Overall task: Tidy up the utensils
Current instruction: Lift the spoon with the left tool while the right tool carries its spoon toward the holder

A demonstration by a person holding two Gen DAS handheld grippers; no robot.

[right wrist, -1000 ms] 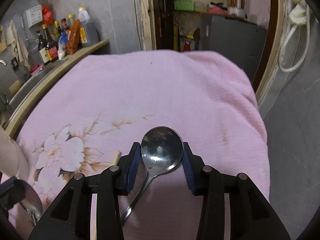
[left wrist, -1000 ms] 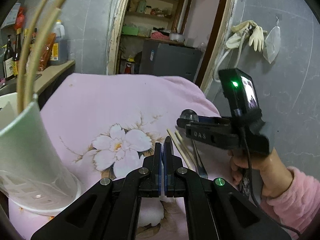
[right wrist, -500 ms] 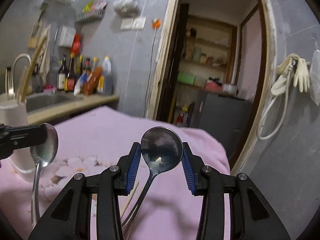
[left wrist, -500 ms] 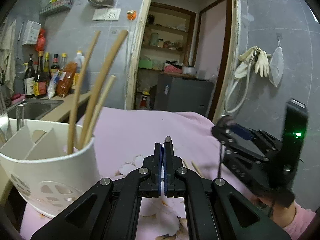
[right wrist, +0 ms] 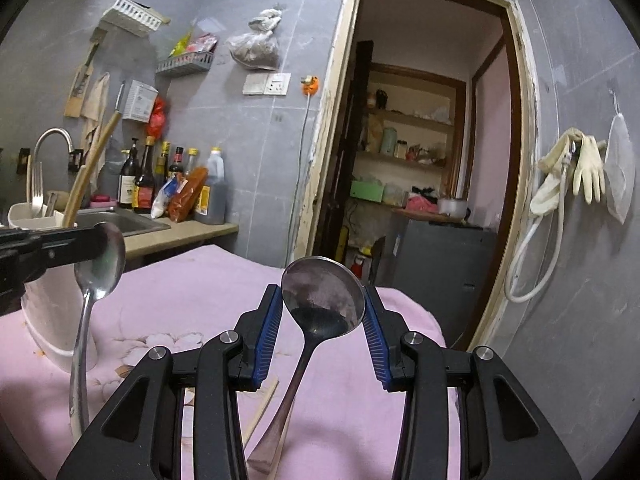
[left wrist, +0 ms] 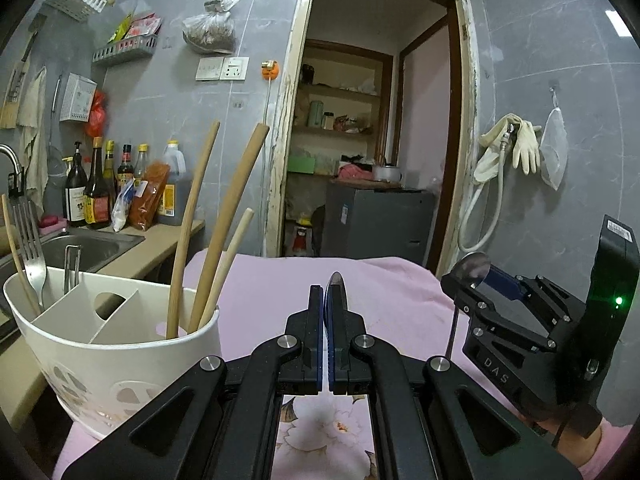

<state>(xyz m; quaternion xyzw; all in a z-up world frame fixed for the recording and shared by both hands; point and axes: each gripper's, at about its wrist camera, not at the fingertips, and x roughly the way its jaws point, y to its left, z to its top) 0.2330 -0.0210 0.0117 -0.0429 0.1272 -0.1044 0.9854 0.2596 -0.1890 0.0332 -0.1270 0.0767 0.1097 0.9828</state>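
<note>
My left gripper (left wrist: 329, 296) is shut on a steel spoon (left wrist: 335, 280), seen edge-on between the pads. In the right wrist view that spoon (right wrist: 100, 268) hangs handle-down from the left gripper (right wrist: 98, 246). My right gripper (right wrist: 322, 312) is shut on the bowl of a second spoon (right wrist: 320, 300), whose handle slants down towards the cloth. That gripper (left wrist: 464, 280) and its spoon (left wrist: 474, 266) show at right in the left wrist view. A white divided utensil holder (left wrist: 120, 368) stands to the left of the left gripper. It holds wooden handles (left wrist: 224, 216) and a fork (left wrist: 30, 248).
A pink floral cloth (left wrist: 280, 276) covers the table. Chopsticks (right wrist: 264, 404) lie on it under the right gripper. At the left are a sink (left wrist: 96, 248) and a counter with bottles (left wrist: 96, 192). A doorway lies straight ahead, and gloves (left wrist: 524, 148) hang on the right wall.
Both grippers have tilted up from facing the cloth to nearly level and risen, each carrying its spoon. The utensil holder has come fully into the left wrist view.
</note>
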